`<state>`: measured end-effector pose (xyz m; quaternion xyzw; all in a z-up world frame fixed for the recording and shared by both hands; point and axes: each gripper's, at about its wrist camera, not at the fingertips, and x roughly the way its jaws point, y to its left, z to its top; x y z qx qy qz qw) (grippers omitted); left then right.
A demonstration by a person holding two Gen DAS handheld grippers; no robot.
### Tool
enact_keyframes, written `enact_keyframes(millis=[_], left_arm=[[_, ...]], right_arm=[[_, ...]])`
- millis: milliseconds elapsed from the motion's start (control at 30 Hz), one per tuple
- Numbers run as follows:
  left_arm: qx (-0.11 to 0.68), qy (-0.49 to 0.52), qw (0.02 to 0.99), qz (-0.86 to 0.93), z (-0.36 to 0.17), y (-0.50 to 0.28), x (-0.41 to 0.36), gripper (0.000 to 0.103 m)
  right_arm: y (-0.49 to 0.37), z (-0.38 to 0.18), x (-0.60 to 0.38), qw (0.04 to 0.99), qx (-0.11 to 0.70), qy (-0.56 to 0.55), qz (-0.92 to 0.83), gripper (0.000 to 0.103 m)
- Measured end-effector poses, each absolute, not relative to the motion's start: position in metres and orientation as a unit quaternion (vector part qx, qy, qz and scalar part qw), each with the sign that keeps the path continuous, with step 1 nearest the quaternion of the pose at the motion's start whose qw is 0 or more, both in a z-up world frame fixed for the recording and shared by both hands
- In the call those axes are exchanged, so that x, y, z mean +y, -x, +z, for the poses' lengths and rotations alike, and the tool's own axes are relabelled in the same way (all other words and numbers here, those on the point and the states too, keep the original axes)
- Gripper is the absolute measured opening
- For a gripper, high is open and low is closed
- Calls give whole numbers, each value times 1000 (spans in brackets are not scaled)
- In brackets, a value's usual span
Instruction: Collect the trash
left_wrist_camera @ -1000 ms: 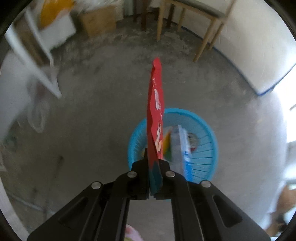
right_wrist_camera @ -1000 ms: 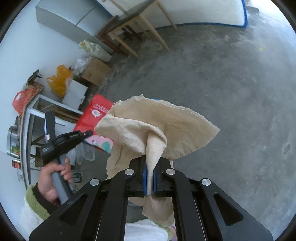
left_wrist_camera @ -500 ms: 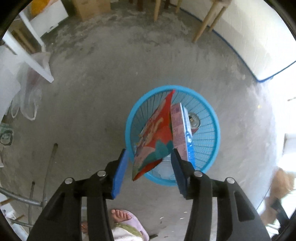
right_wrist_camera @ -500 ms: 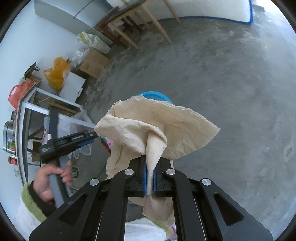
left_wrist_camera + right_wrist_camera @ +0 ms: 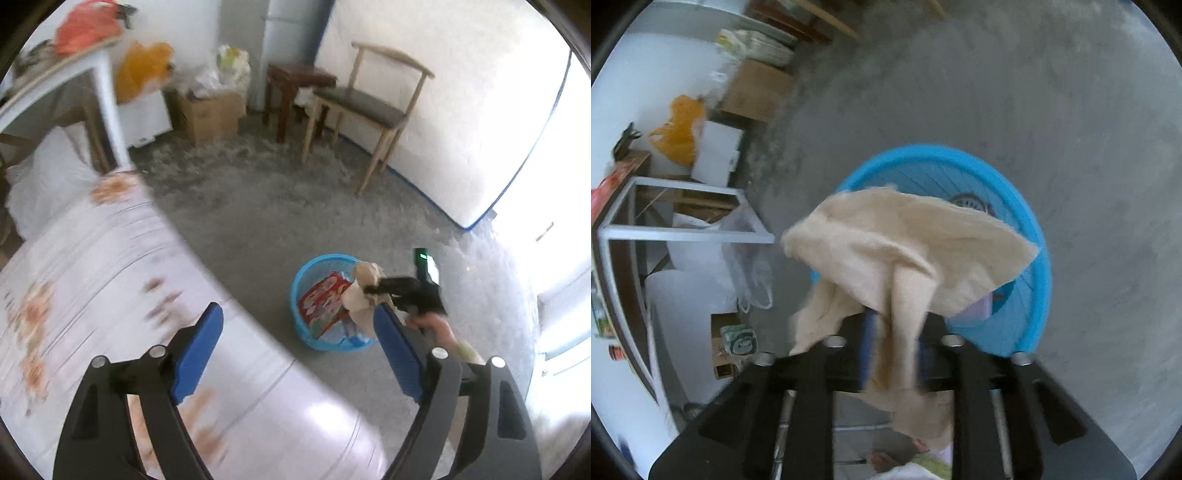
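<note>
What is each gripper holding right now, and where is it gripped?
The right gripper pinches a beige tissue by a bunched fold near its middle. The left gripper is open, holding nothing.

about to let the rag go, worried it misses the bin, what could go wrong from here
1. The beige cloth drapes wide past the right gripper, partly beyond the blue basket rim, so it could snag on the rim or slide to the floor.
2. The basket already holds a red packet and other trash, so the cloth may perch on top.
</note>
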<state>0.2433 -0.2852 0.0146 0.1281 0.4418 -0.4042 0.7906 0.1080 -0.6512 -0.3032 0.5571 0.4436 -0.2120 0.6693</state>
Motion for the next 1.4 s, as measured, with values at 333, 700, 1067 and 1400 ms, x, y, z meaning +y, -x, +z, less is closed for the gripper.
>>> enact_keyframes(millis=[333,700,1067,1400], left_arm=[[403,-57,852,-330,14,-181,-149,91],[380,22,874,-302,5,-121,-116,97],[361,-4,901,-241,10,-67,-130,97],[374,-32,919,-120,4,-42,-115,97]], right_arm=[[-82,-260,-659,698,433,-504,-268,65],[-34,-157,-587,791,394,-400,-242,65],[63,-3,-392,911,340,-136,-190,95],[86,33,-303,940,300,-56,-151,95]])
